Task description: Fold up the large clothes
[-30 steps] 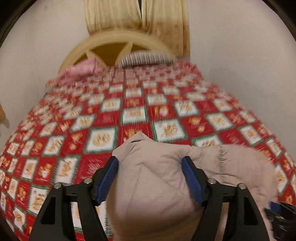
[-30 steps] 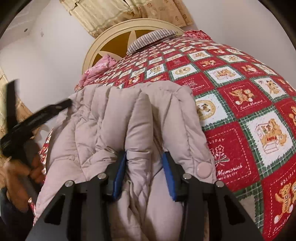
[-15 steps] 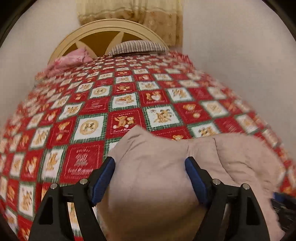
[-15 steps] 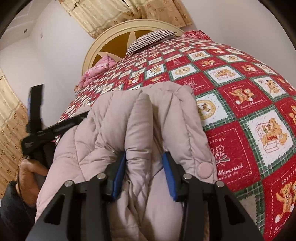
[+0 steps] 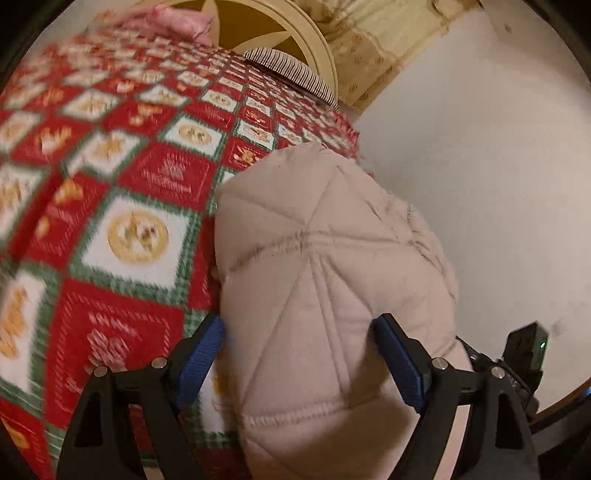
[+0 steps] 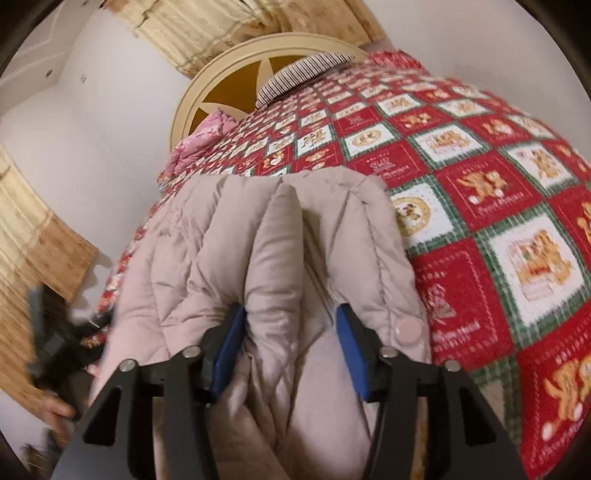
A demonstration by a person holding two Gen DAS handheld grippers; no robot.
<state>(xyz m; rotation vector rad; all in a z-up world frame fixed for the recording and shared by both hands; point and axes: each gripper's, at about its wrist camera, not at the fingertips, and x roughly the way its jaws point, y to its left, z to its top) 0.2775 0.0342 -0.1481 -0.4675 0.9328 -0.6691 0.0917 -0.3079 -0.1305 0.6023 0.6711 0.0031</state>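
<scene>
Since a moment ago you've swung your left gripper (image 5: 299,354) rightward, so the headboard (image 5: 295,33) now sits upper left. Both grippers clamp one padded beige jacket (image 6: 280,258) over the red patchwork quilt (image 6: 480,184); your right gripper (image 6: 288,350) pinches bunched folds. Two pillows lie by the headboard: striped (image 6: 303,72), pink (image 6: 207,136).

A padded pink-beige jacket (image 6: 280,280) was seen bunched on a red, green and white patchwork quilt (image 6: 491,206). A thick fold of it was pinched between the blue pads (image 6: 347,354) of the right gripper (image 6: 286,352) at 6 o'clock. A round snap button (image 6: 408,327) was noted just right of the pads. A striped pillow (image 6: 303,74) and a round cream headboard (image 6: 236,70) were recorded at 12 o'clock, a pink pillow (image 6: 201,138) toward 10. The left gripper (image 6: 55,339) was blurred at 8 o'clock; its jaw state could not be read.
</scene>
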